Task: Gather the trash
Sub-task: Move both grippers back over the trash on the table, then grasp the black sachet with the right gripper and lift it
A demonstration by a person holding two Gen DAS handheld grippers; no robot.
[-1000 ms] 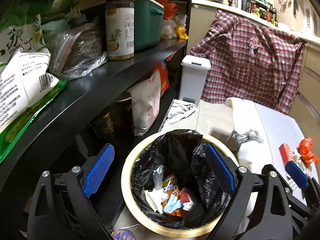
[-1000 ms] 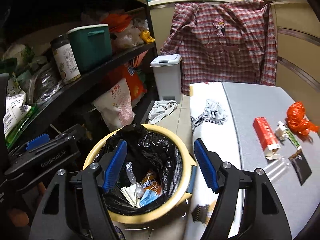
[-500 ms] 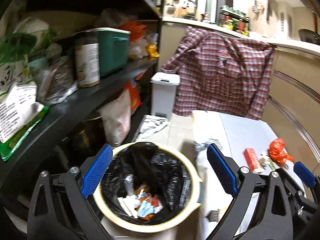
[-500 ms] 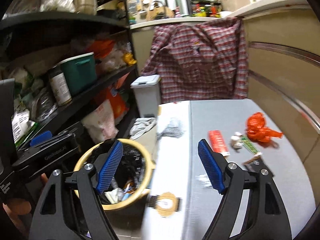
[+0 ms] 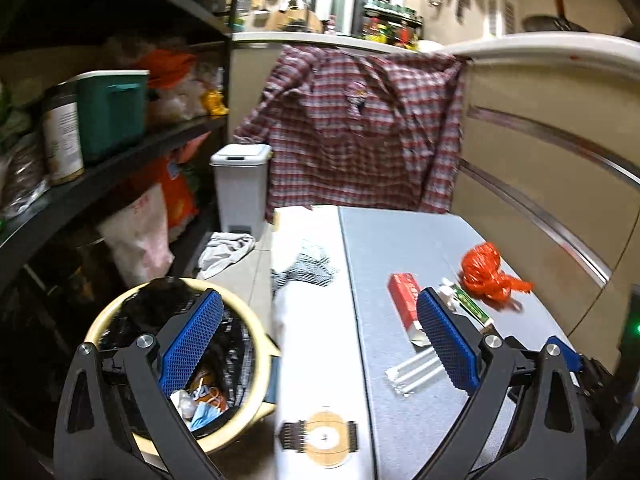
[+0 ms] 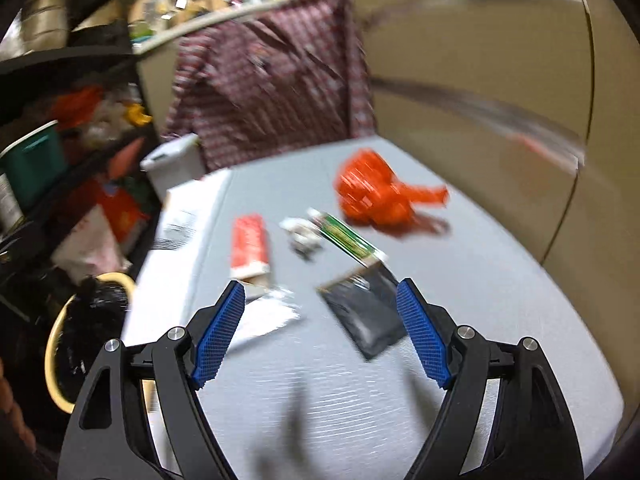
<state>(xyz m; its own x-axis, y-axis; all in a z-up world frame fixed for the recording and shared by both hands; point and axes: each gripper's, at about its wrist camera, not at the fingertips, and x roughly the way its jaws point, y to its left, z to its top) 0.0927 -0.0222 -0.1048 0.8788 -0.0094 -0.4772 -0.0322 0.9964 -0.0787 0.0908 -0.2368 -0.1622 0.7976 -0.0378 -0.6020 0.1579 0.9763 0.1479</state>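
Black tongs (image 6: 320, 336) with blue textured pads (image 6: 218, 336) and silver screws.

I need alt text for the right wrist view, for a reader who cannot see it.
The open right gripper hangs empty above a grey table strewn with trash: a black packet nearest, then a red box, a green wrapper and an orange bag. A lined bin stands at the left.

- The bin (image 5: 256, 364) stood on the floor left of the table (image 5: 400, 248), touching its edge.
- On the table, the box (image 5: 404, 300) lay left of the tube (image 5: 470, 306); the crumpled bag (image 5: 486, 268) lay right, behind.
- The flat pouch (image 6: 366, 312) lay nearest, before the tube.
- A shirt (image 5: 360, 128) hung behind the table.
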